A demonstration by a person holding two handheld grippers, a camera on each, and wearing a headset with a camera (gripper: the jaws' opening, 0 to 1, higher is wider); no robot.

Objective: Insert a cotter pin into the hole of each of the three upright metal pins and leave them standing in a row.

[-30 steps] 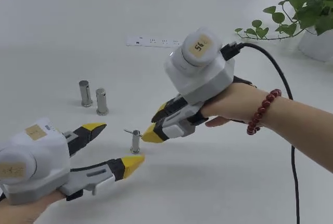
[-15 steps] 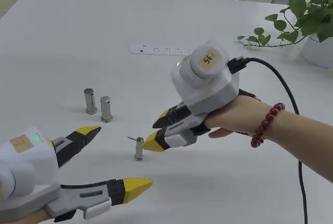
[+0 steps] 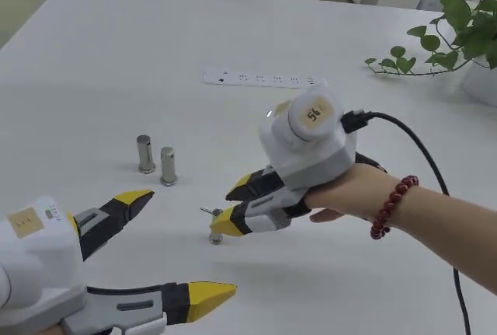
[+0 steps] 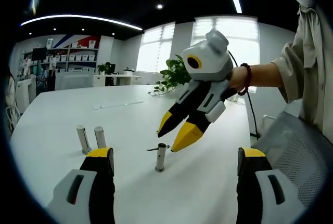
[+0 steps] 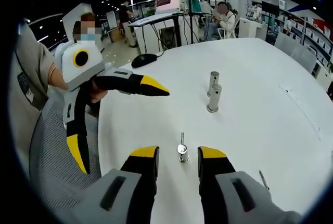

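— As I look down from the head view, my right gripper [image 3: 231, 206] has its jaws parted, the lower tip right at the top of the nearest metal pin [image 3: 216, 234]. Is it touching?
— I cannot tell. From the right gripper view that pin stands upright between the two tips, with a gap on each side. Where is the cotter pin [image 3: 207, 212]?
— Through the pin's head, poking out sideways.
— And your left?
— My left gripper [image 3: 179, 245] is spread wide and holds nothing, low and close to me, with the pin ahead of its tips.
— The others?
— I see the rear pin [image 3: 145, 153] and the middle pin [image 3: 168, 165] upright, just beside each other, farther left on the white table [image 3: 93, 63], apart from the nearest one.
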